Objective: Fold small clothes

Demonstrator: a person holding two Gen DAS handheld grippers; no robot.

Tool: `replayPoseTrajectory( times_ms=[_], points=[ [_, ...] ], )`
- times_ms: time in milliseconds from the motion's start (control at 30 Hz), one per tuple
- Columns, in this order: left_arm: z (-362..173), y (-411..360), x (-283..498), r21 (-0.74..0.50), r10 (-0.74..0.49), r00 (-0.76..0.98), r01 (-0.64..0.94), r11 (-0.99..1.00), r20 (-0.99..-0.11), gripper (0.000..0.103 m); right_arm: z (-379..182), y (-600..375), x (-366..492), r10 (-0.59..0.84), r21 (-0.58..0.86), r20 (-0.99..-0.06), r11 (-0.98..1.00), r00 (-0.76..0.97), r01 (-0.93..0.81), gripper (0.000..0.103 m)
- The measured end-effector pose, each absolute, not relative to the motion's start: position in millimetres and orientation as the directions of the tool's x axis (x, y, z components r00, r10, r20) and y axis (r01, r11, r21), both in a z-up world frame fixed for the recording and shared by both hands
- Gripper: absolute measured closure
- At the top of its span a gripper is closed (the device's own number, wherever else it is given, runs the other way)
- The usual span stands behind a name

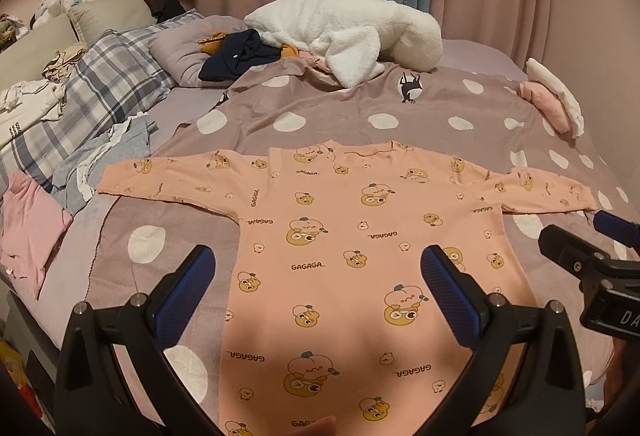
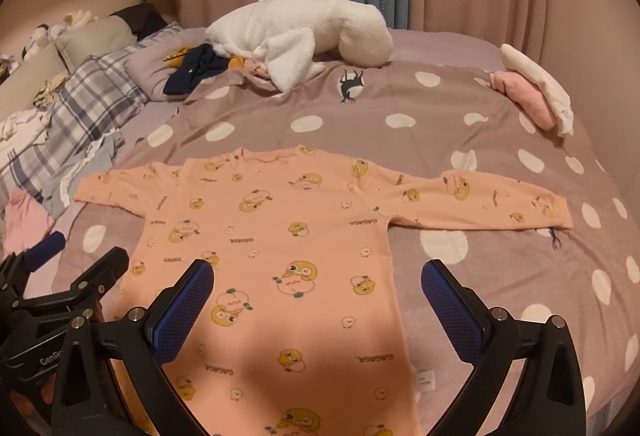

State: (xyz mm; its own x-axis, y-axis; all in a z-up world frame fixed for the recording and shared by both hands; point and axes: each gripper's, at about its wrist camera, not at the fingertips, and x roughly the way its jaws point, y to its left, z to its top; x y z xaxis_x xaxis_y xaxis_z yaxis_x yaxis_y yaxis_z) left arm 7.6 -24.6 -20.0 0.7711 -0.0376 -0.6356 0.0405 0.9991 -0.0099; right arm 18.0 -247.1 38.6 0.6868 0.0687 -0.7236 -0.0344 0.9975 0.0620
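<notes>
We have the peach-pink long-sleeved child's top printed with yellow cartoon ducks (image 1: 360, 236) lying flat on the dotted mauve bed cover (image 1: 360, 107), hem toward the near edge of the bed, collar toward the far edge, both sleeves stretched out sideways. It looks like thin knit cotton: light, limp, likely to drag and wrinkle rather than slide, so we judge it wants a pinch at an edge, not a scoop. The sleeve cuffs and the hem corners seem the best holds; the right cuff (image 2: 556, 211) lies clear on the cover. Left gripper (image 1: 318, 270) hovers above the lower body of the top, fingers spread wide, holding nothing; right gripper (image 2: 318, 278) likewise spread and empty, over the top's right side seam. A small white label (image 2: 426, 380) shows at that seam near the hem. Around: a heap of grey and white clothes (image 1: 100, 159) just beside the left cuff, possibly crowding that fold; a white fleecy garment (image 1: 344, 31) well apart at the far edge; folded pink and white pieces (image 2: 532, 95) toward the far right corner.
</notes>
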Motion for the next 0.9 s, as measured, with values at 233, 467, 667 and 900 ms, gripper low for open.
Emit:
replayPoseTrajectory(
  times_ms=[233, 467, 667, 900],
  points=[
    [-18, -22, 8, -0.013, -0.031, 0.776, 0.030, 0.999, -0.630, 0.000, 35, -241, 20, 0.054, 0.038, -0.728, 0.999, 0.683, -0.038, 0.000],
    [-18, -21, 11, -0.024, -0.042, 0.762, 0.035, 0.999, -0.646, 0.000, 33, -236, 21, 0.052, 0.027, -0.737, 0.998, 0.674, -0.048, 0.000],
    [-17, -17, 10, -0.023, -0.035, 0.769, 0.026, 0.999, -0.639, 0.000, 32, -234, 22, 0.057, 0.024, -0.739, 0.998, 0.672, -0.058, 0.000],
    [-18, -15, 10, -0.016, -0.023, 0.766, 0.017, 1.000, -0.642, 0.000, 29, -230, 25, 0.026, -0.008, -0.749, 0.999, 0.663, -0.048, 0.000]
  ],
)
